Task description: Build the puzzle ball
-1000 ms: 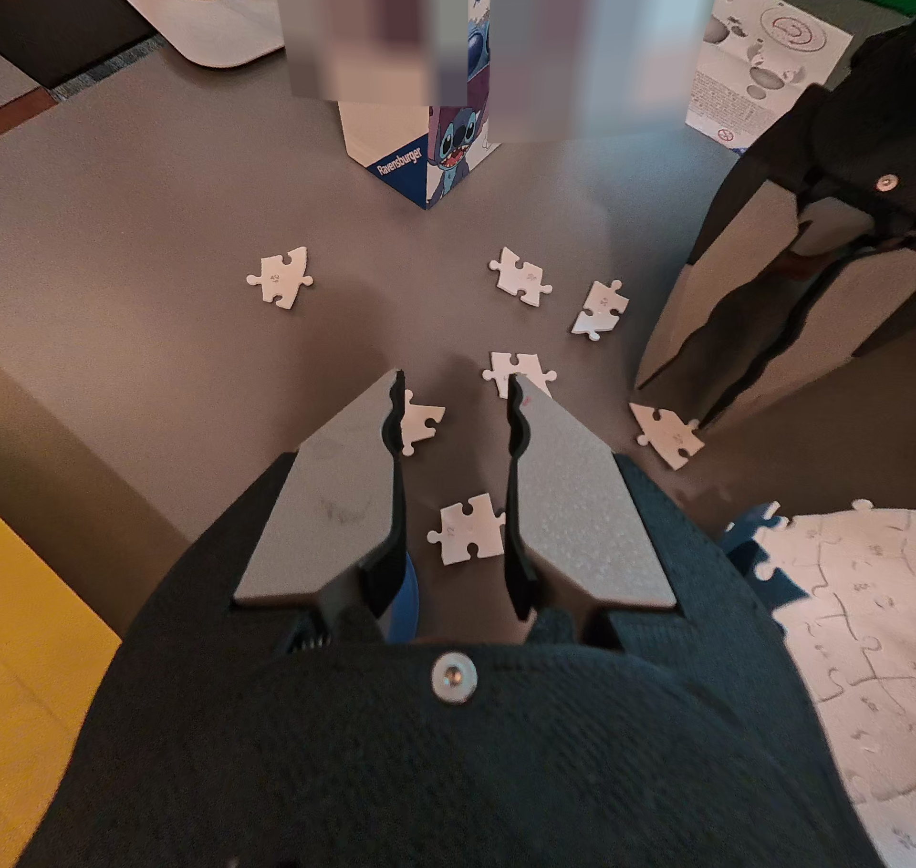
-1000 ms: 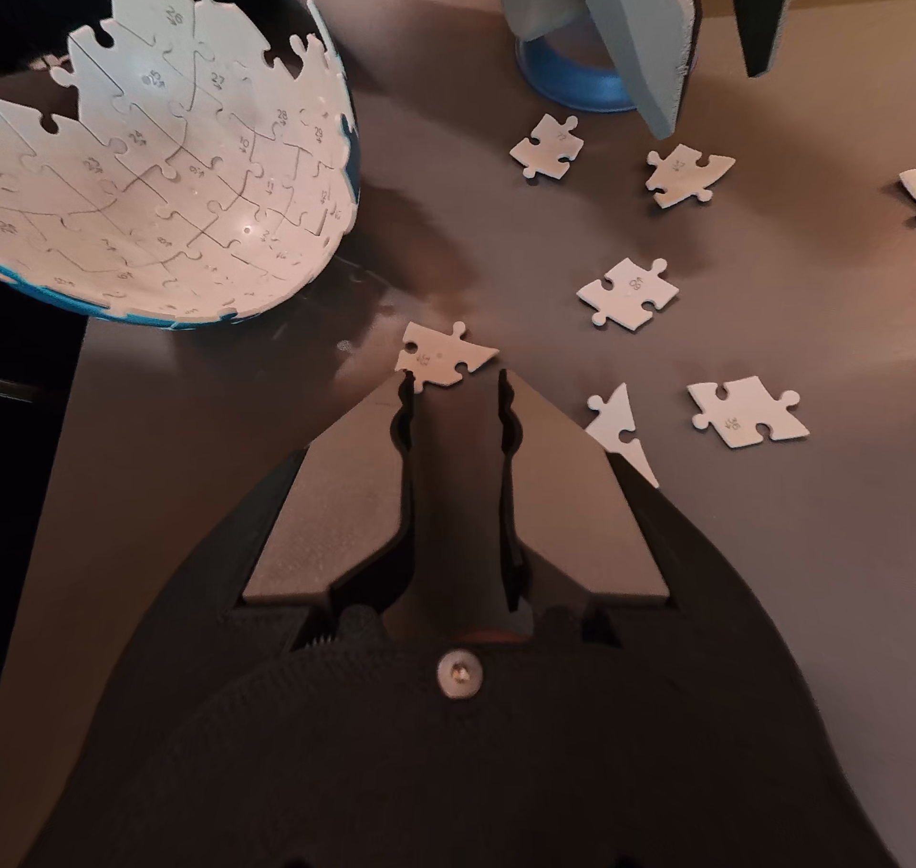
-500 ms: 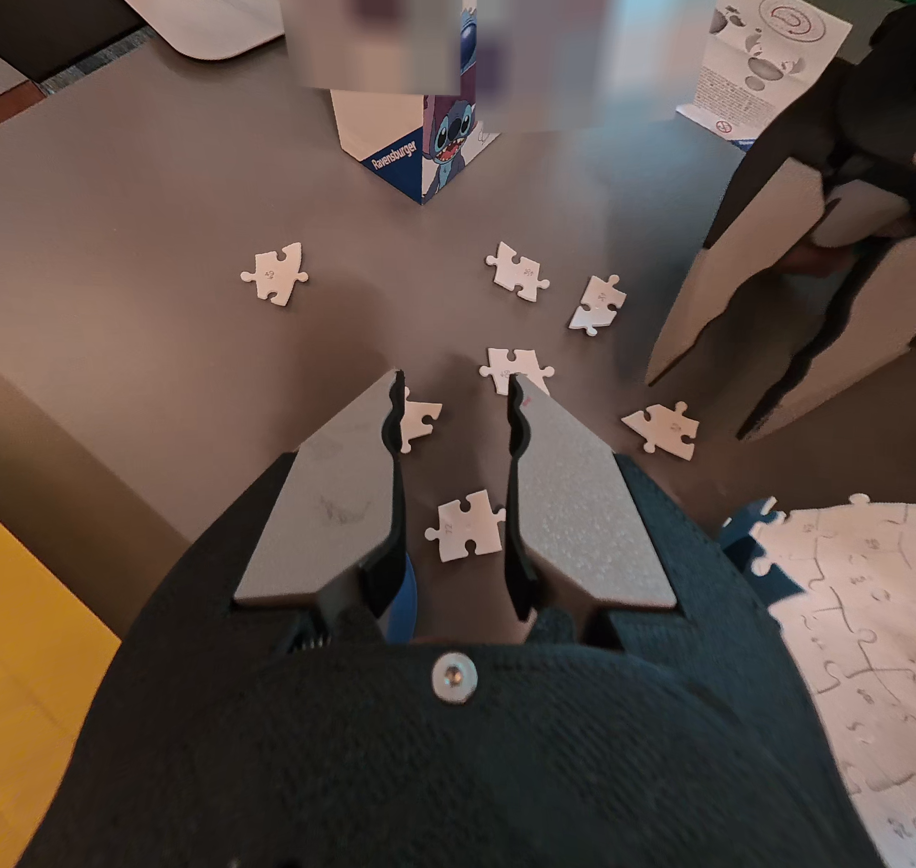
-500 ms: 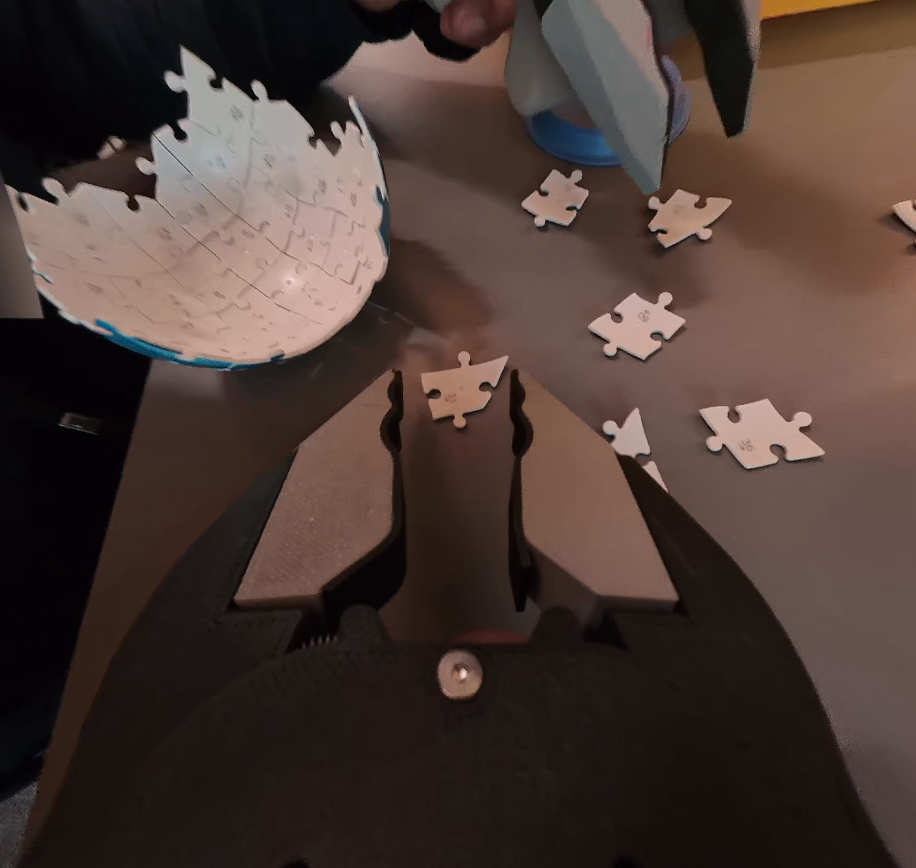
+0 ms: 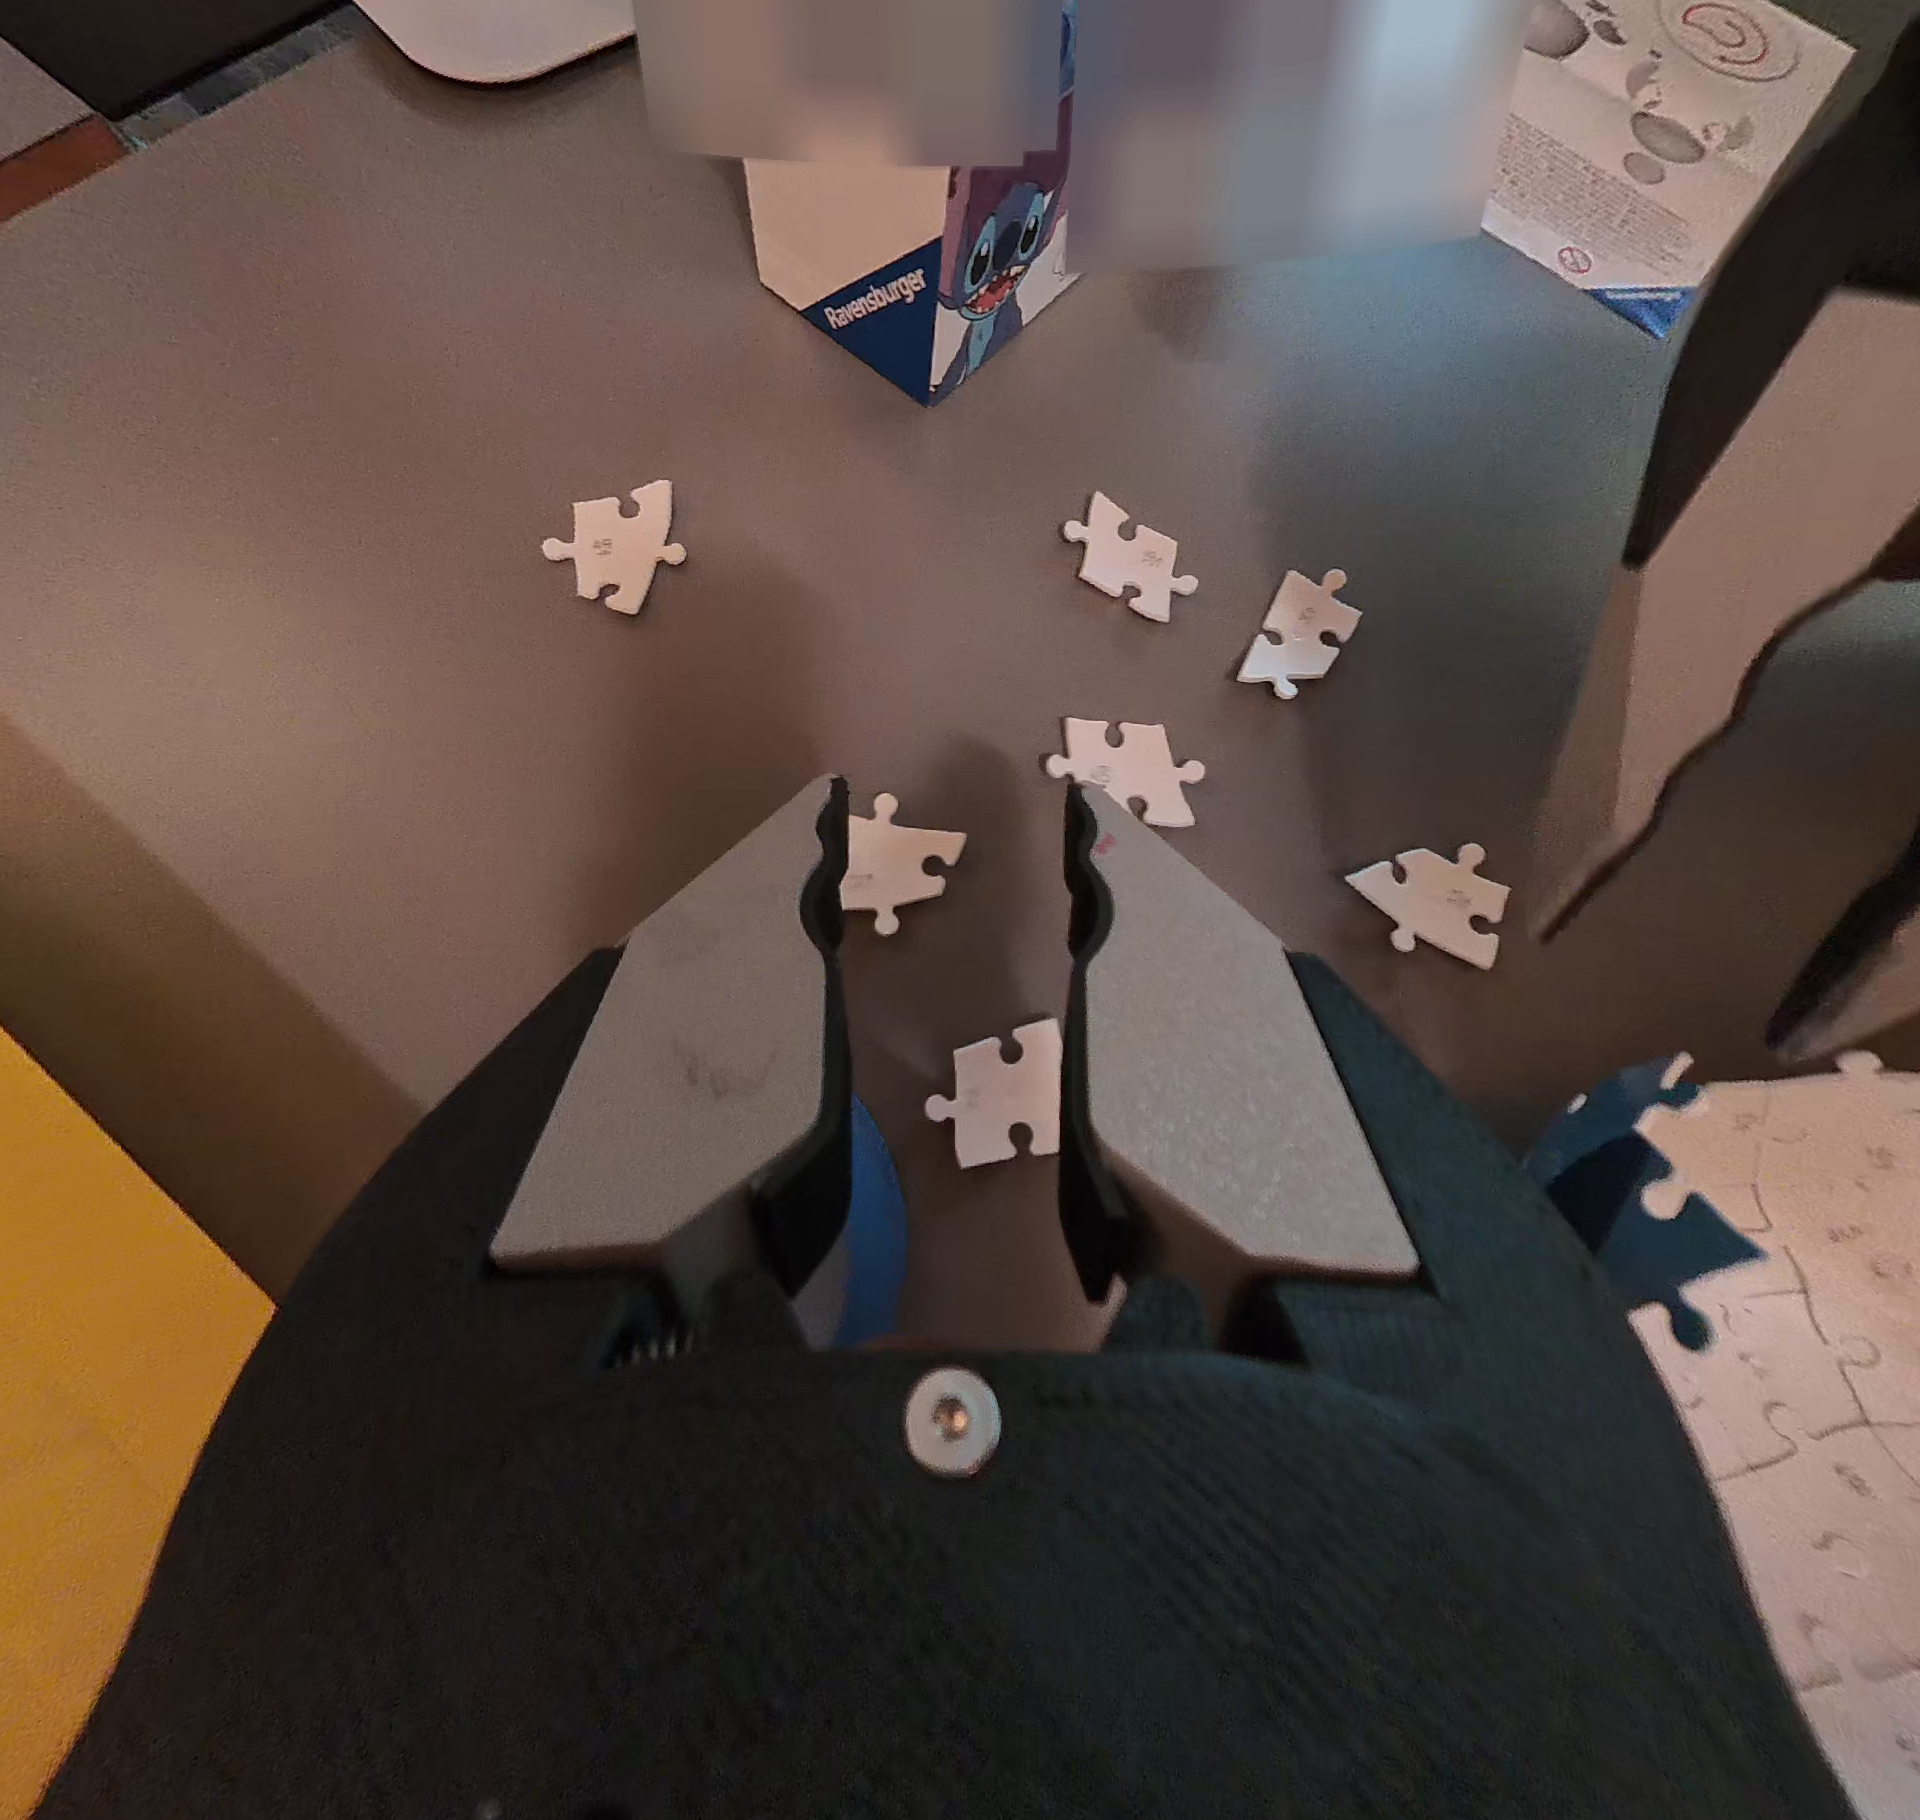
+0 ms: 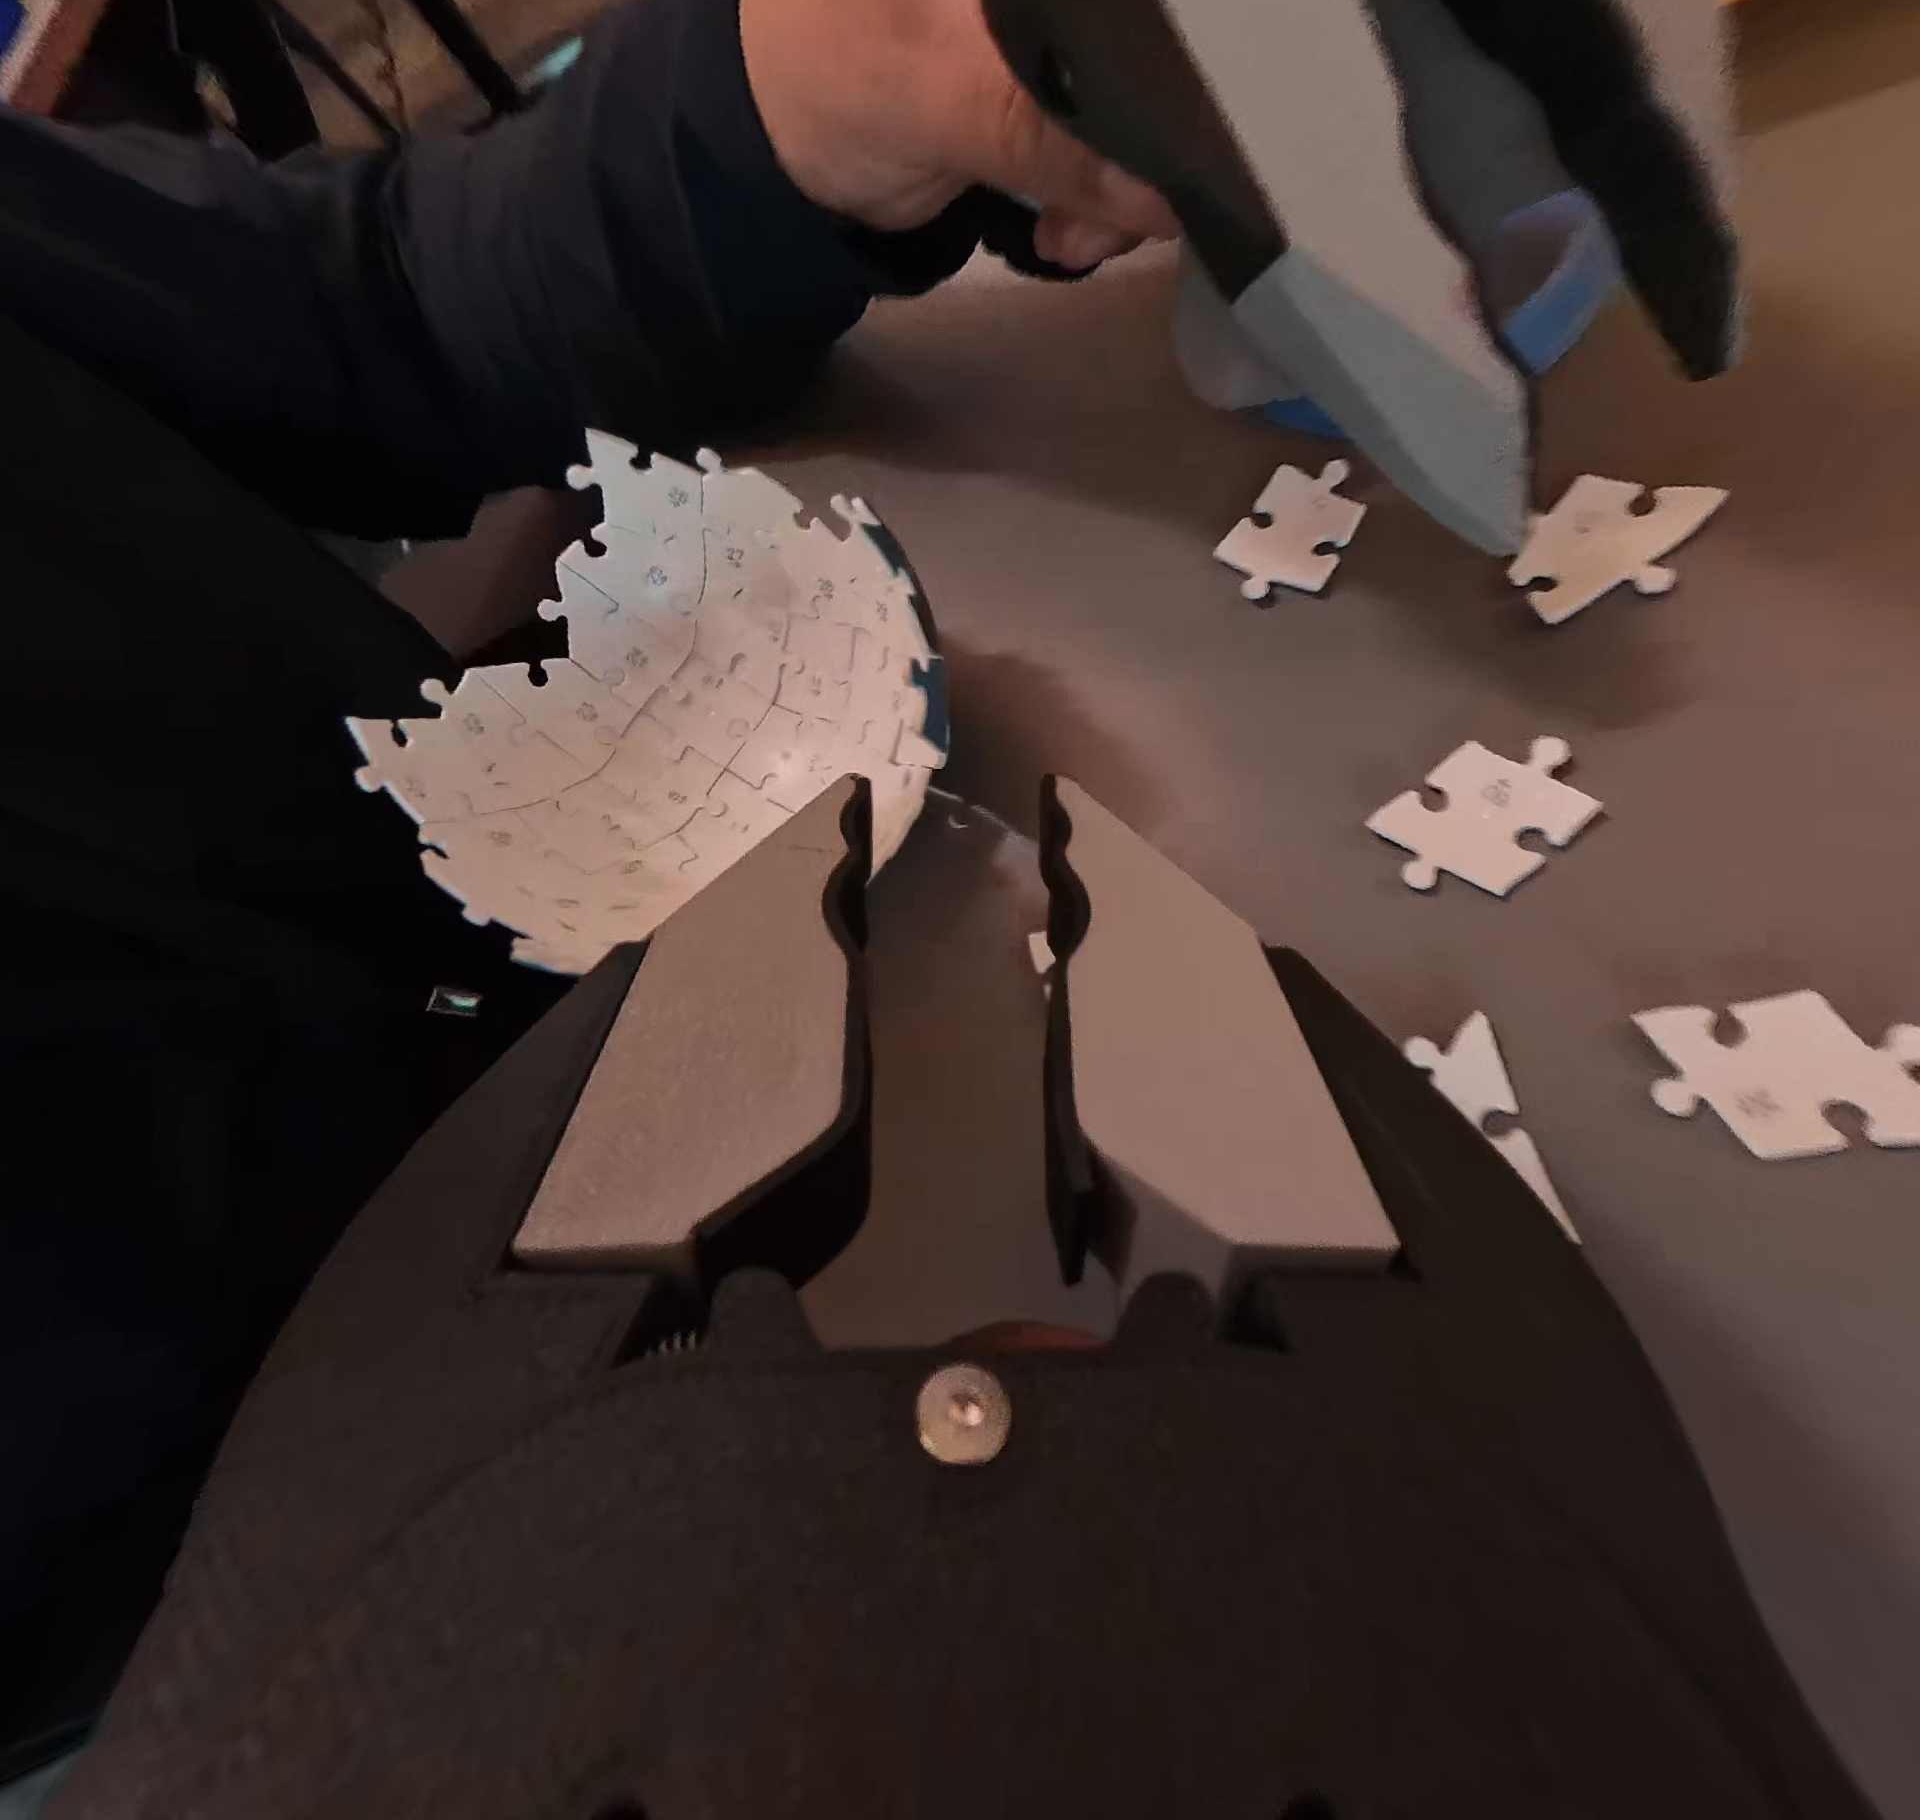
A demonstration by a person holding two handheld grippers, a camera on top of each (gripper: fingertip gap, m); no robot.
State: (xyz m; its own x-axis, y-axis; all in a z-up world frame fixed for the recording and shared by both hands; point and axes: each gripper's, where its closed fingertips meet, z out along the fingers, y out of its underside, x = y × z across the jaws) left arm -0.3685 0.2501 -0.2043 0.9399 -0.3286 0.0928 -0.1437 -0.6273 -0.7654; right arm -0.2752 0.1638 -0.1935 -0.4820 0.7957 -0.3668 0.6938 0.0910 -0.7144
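The half-built puzzle ball, a white bowl of joined pieces with a blue outside, sits tilted by the table edge; it also shows in the left wrist view. My right gripper is open and empty, its left fingertip in front of the bowl's rim. My left gripper is open and empty above loose white pieces. One piece lies between its fingers, another beside the left fingertip. In the right wrist view the left gripper hangs above a piece.
Several more loose pieces lie on the grey table, for example. A puzzle box and an instruction sheet stand at the back. A blue stand is behind the left gripper. A person's sleeve reaches over the ball.
My right gripper has swung left toward the ball; the wedge piece that lay ahead of its tips is now mostly hidden by its right finger. The left gripper has hardly moved.
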